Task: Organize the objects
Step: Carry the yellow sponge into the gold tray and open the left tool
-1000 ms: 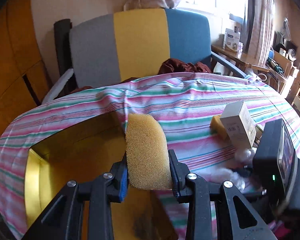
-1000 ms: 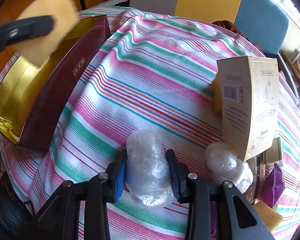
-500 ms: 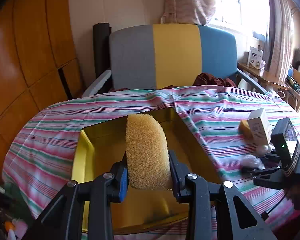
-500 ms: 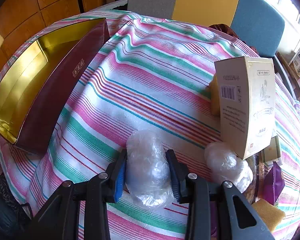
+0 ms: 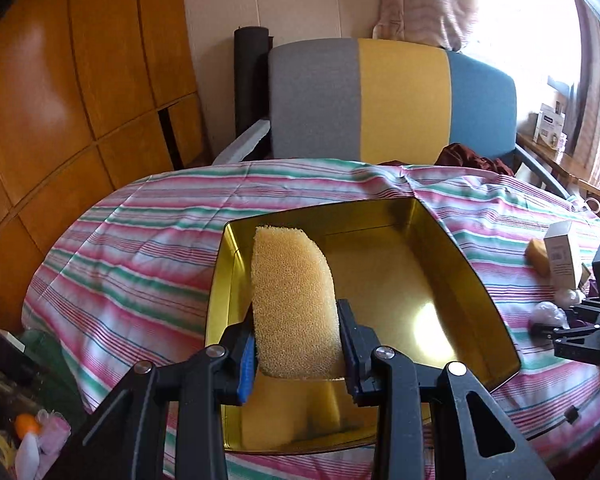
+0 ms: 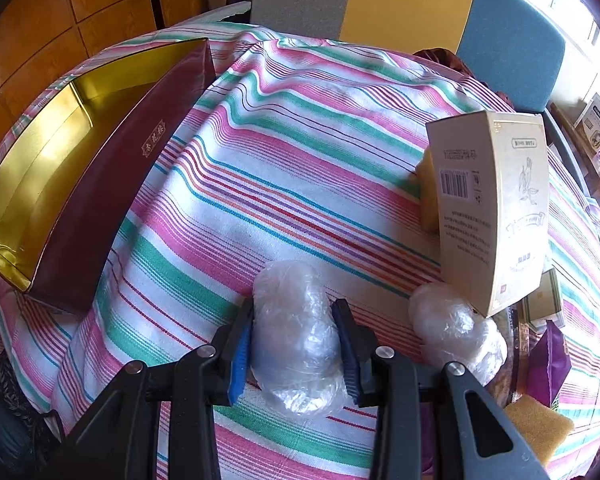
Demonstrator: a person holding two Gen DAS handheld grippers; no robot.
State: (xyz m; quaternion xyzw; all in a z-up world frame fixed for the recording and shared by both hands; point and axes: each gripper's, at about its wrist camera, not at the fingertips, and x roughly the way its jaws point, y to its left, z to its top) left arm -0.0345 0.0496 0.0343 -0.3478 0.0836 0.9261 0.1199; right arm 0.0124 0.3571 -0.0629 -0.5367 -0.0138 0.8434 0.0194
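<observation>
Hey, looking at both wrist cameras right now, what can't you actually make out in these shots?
- Left wrist view: the near floor of the gold tin is hidden behind the sponge and the left gripper.
- Right wrist view: what the plastic-wrapped bundle contains; the crinkled film blurs it.
- Right wrist view: the yellow block is mostly hidden behind the cream carton.
- Right wrist view: the purple packet is cut off by the right gripper.

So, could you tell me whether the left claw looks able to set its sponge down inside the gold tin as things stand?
Probably yes: the left claw holds the sponge right over the gold tin, whose open top and bare floor leave the way free.
</observation>
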